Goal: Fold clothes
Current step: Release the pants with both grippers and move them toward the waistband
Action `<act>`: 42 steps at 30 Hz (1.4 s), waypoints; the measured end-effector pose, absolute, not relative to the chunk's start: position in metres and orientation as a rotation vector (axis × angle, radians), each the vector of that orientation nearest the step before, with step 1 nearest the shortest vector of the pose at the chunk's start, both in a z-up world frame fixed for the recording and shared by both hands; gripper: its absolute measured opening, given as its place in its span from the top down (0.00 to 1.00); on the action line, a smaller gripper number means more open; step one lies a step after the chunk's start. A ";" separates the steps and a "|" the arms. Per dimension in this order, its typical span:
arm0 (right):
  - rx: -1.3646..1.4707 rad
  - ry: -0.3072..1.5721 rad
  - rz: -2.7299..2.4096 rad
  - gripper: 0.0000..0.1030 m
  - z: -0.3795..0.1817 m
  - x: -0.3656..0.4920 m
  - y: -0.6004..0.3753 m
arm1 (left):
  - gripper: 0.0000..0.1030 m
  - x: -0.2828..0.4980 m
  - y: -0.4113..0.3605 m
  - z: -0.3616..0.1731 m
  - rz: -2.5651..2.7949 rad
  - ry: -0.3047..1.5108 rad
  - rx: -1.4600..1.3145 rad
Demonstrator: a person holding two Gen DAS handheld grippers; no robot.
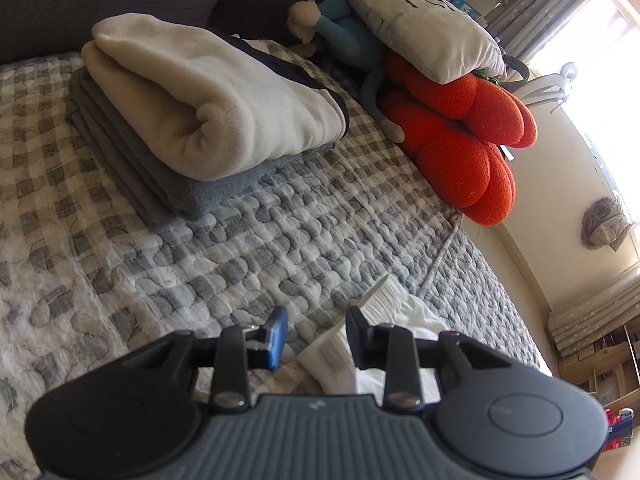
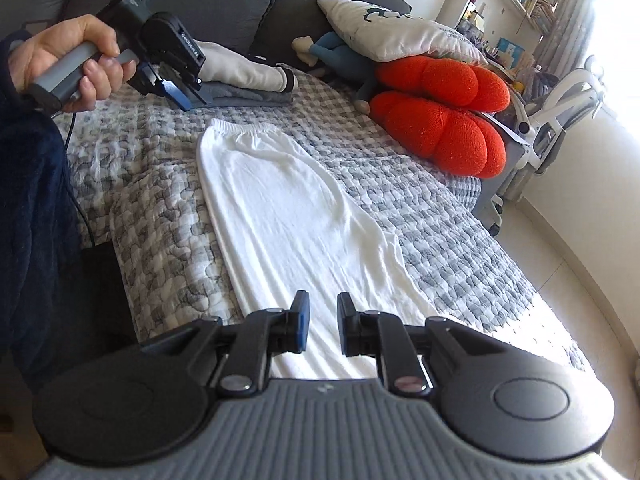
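Two claws hang released and empty over the checked quilt (image 2: 168,184): at the left the left gripper (image 2: 188,94) hovers near the folded stack (image 1: 208,120) — while the right gripper (image 2: 322,328) sits above the near end of the white trousers (image 2: 288,216), laid flat lengthwise. To fold well, I'd pinch both near corners evenly and carry them up to the elastic waistband (image 2: 240,127) — edges aligned.

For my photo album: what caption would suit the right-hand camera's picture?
Open right gripper above white trousers laid flat on a checked quilt, left gripper held beyond.
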State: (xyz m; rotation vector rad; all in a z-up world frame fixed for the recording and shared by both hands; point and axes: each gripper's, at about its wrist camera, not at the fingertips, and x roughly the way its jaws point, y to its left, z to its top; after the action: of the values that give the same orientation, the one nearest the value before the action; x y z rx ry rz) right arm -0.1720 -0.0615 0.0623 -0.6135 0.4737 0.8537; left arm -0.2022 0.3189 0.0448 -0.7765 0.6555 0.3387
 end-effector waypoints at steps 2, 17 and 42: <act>-0.551 0.483 0.824 0.84 0.067 -0.159 -0.061 | 0.70 -0.198 0.316 0.052 0.331 0.636 -0.769; 0.173 0.976 0.761 0.76 0.053 0.033 -0.032 | 0.68 -0.070 0.216 0.036 0.151 0.820 -0.561; 0.076 0.909 0.650 0.95 0.018 0.055 -0.013 | 0.80 -0.087 0.249 0.021 0.282 0.843 -0.603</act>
State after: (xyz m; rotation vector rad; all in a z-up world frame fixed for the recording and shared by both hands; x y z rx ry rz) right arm 0.0551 -0.0128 0.0184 0.0759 0.9091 0.6498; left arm -0.0873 0.2489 0.0206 -0.6026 0.8426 0.2824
